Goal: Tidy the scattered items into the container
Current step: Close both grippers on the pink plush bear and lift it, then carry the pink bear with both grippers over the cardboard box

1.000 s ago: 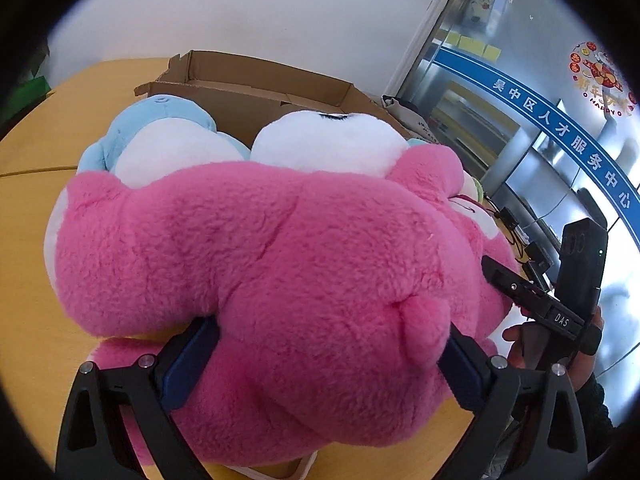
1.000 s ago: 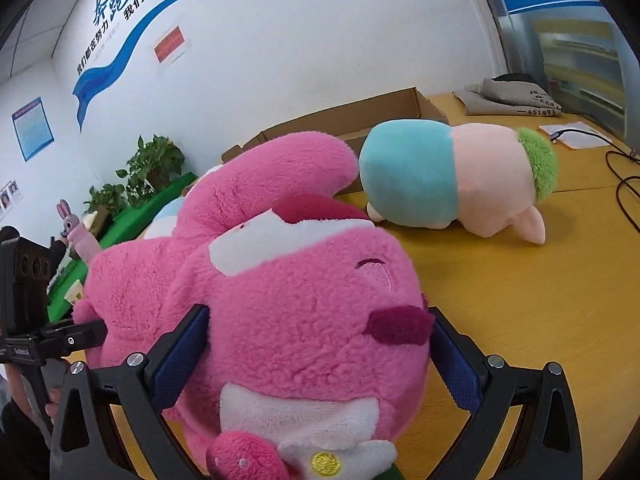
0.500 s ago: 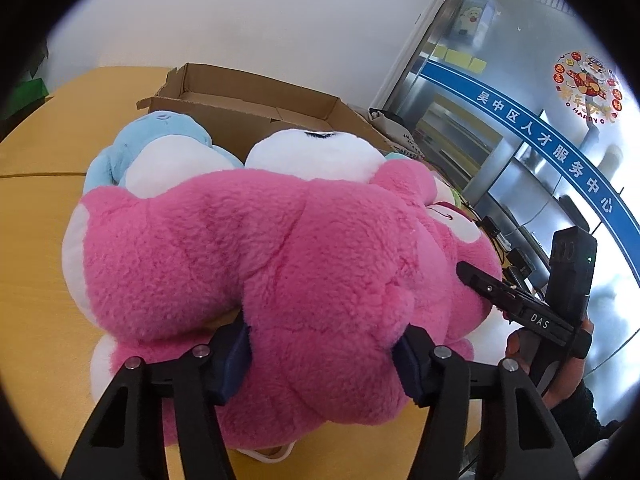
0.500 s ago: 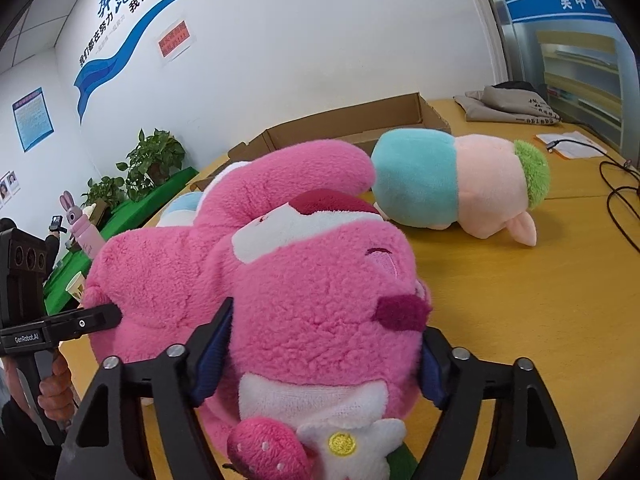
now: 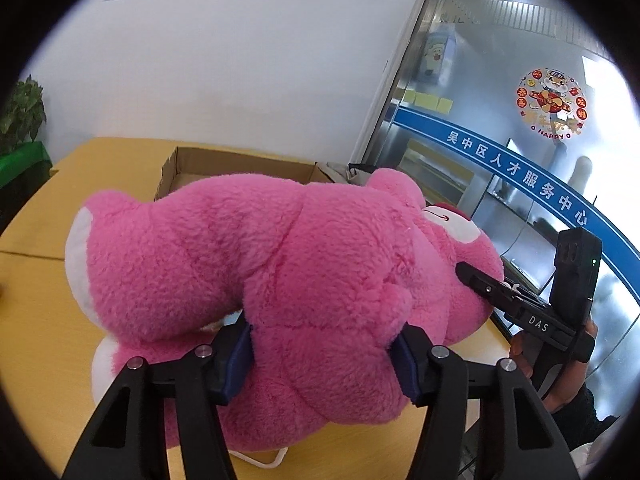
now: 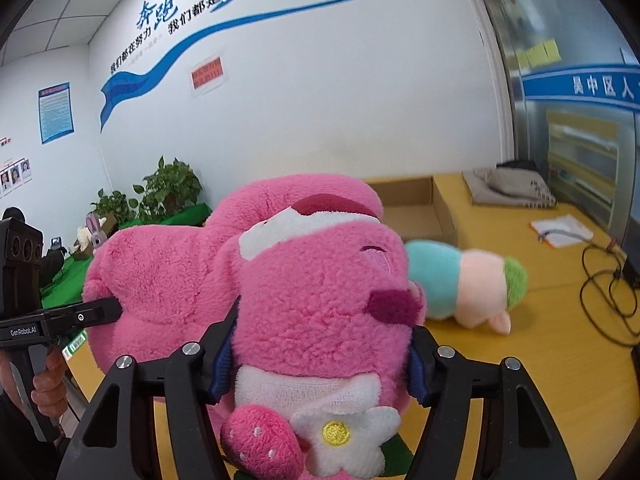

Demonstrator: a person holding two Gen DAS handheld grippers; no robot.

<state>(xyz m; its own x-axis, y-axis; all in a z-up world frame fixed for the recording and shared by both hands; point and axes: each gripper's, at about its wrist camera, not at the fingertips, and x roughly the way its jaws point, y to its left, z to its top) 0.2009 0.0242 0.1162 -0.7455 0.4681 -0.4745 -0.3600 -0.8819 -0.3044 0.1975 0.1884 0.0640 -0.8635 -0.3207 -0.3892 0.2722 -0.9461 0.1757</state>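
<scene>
A big pink plush bear (image 5: 280, 264) is held off the wooden table by both grippers. My left gripper (image 5: 324, 356) is shut on its lower body. My right gripper (image 6: 320, 364) is shut on its head (image 6: 320, 300), just above the strawberry and white flower on its chest. The open cardboard box (image 5: 208, 168) stands behind the bear; in the right wrist view its inside (image 6: 416, 212) shows past the bear's ear. A teal, peach and green plush (image 6: 464, 284) lies on the table to the right of the bear.
The yellow wooden table (image 6: 540, 360) carries a grey folded cloth (image 6: 508, 188), papers (image 6: 560, 232) and black cables (image 6: 608, 292) at the right. Potted plants (image 6: 168, 192) stand along the white wall. A glass wall (image 5: 520, 140) is at the right.
Both grippers have closed tighter on the pink bear and lifted it off the table. The blue and white plush toys behind it have dropped out of the left wrist view.
</scene>
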